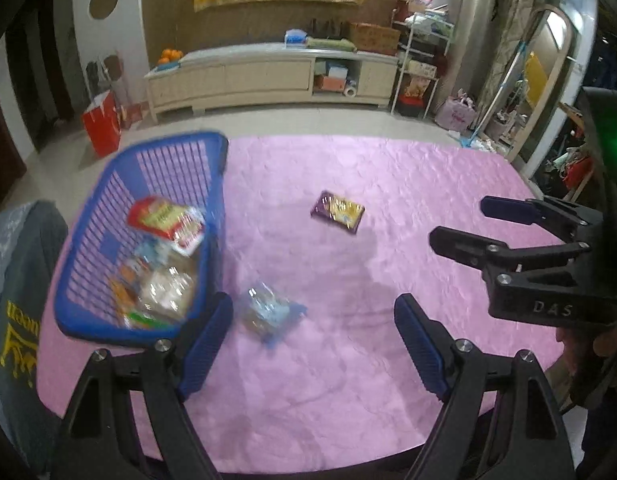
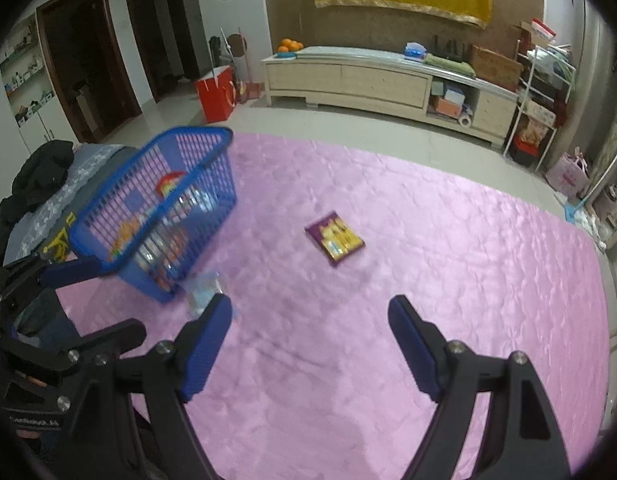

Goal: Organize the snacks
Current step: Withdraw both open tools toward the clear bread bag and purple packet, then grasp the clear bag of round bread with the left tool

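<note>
A blue slotted basket [image 1: 218, 216] stands at the left of the pink table and holds several snack packs, a red and yellow one [image 1: 166, 220] on top. It also shows in the right wrist view [image 2: 196, 148]. A clear pack with blue print [image 1: 268, 314] lies on the cloth just right of the basket, partly hidden in the right wrist view [image 2: 202, 292]. A purple and yellow pack [image 1: 338, 211] lies mid-table [image 2: 335, 238]. My left gripper [image 1: 314, 316] is open and empty above the clear pack. My right gripper [image 2: 310, 320] is open and empty, seen at the right [image 1: 456, 220].
The pink cloth [image 1: 388, 380] covers the table. A chair with a grey garment [image 1: 16, 280] stands at the table's left edge. Beyond the far edge are bare floor, a long low cabinet [image 1: 268, 76] and a red bag [image 1: 102, 122].
</note>
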A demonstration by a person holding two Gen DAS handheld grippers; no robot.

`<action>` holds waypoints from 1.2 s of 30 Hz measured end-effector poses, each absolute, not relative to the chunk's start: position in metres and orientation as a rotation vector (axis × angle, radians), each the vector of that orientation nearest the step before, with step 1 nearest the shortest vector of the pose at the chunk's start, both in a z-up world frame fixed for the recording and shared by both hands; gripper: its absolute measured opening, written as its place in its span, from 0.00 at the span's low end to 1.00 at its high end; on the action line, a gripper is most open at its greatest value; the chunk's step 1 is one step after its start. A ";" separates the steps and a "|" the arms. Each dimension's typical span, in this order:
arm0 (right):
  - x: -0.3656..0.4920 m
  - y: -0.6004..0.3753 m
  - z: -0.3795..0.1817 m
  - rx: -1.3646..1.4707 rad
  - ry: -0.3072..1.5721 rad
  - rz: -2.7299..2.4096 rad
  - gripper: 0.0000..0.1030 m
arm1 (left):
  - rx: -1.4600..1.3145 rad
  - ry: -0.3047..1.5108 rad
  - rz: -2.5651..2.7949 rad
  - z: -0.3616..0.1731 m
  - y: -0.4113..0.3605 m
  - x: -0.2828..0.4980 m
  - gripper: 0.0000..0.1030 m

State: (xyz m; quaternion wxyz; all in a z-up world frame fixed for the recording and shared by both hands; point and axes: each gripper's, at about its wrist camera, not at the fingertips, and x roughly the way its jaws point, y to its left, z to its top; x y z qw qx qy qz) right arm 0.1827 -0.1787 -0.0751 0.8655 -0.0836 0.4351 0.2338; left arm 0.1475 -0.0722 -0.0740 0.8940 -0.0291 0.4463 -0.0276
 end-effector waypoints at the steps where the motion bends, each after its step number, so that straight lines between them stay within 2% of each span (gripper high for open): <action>1: 0.182 -0.182 -0.079 -0.178 0.915 0.491 0.81 | -0.075 0.934 -0.045 -0.081 -0.076 0.147 0.79; 23: 0.229 -0.169 -0.182 -0.265 1.071 0.480 0.81 | -0.290 1.044 0.308 -0.204 -0.069 0.190 0.79; 29: 0.240 -0.161 -0.196 -0.258 1.096 0.509 0.81 | -0.327 0.984 0.432 -0.215 -0.053 0.198 0.79; 36: 0.241 -0.171 -0.200 -0.253 1.111 0.507 0.82 | -0.291 1.002 0.481 -0.229 -0.041 0.221 0.79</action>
